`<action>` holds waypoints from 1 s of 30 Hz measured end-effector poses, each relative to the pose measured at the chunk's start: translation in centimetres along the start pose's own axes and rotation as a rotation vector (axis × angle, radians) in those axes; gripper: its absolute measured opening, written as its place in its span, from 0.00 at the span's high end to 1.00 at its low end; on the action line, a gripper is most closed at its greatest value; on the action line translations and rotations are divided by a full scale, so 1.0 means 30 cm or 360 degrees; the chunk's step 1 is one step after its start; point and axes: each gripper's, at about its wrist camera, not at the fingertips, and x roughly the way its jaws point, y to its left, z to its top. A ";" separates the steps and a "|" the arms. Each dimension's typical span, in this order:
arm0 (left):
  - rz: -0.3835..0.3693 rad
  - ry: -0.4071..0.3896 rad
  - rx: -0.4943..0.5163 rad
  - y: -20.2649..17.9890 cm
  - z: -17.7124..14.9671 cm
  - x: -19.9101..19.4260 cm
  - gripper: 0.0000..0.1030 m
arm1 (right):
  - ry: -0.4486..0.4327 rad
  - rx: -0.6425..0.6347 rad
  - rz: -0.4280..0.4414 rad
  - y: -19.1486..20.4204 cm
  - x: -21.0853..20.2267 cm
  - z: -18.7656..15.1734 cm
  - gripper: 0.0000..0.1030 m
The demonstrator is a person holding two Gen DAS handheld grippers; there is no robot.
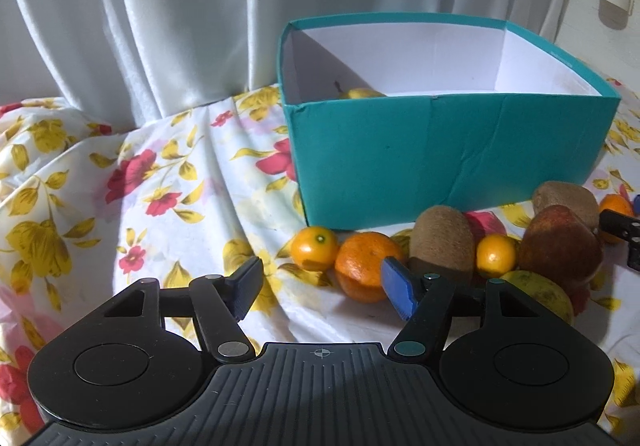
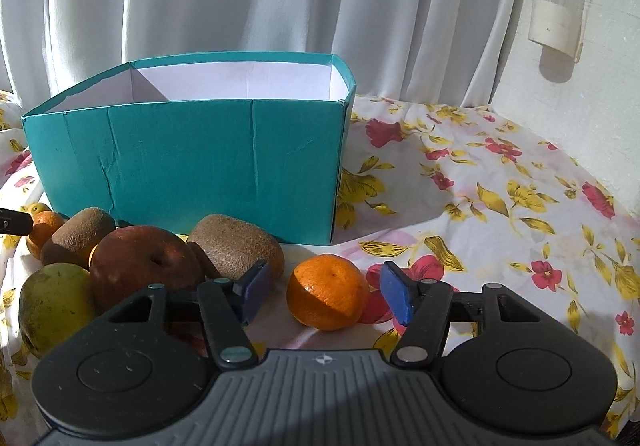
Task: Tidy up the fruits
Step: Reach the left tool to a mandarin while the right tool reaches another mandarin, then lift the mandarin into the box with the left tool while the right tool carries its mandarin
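Left wrist view: the left gripper (image 1: 322, 288) tilts down over the floral-cloth-covered surface (image 1: 160, 186), its blue-padded fingers (image 1: 396, 292) apart with nothing between them. Just beyond the right finger sits a round orange mandarin (image 1: 366, 266), with a small orange kumquat (image 1: 314, 248) touching its left side and a brown fuzzy kiwi (image 1: 442, 244) to its right. The open teal cardboard box (image 1: 440, 154) stands behind the fruit row; bare cloth lies open to the left, up to the white curtain (image 1: 160, 26).

Right wrist view: the right gripper (image 2: 326, 294) angles down, fingers (image 2: 394, 298) spread either side of a second orange mandarin (image 2: 328, 292), not touching it. A dark red apple (image 2: 146, 262), another kiwi (image 2: 236, 246) and a green-yellow pear (image 2: 54, 306) crowd the left; the cloth to the right lies open toward the far edge.
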 end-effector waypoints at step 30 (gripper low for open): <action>-0.0059 0.0003 -0.0018 -0.044 0.030 -0.009 0.56 | 0.0039 0.0045 0.0040 -0.016 0.018 0.005 0.55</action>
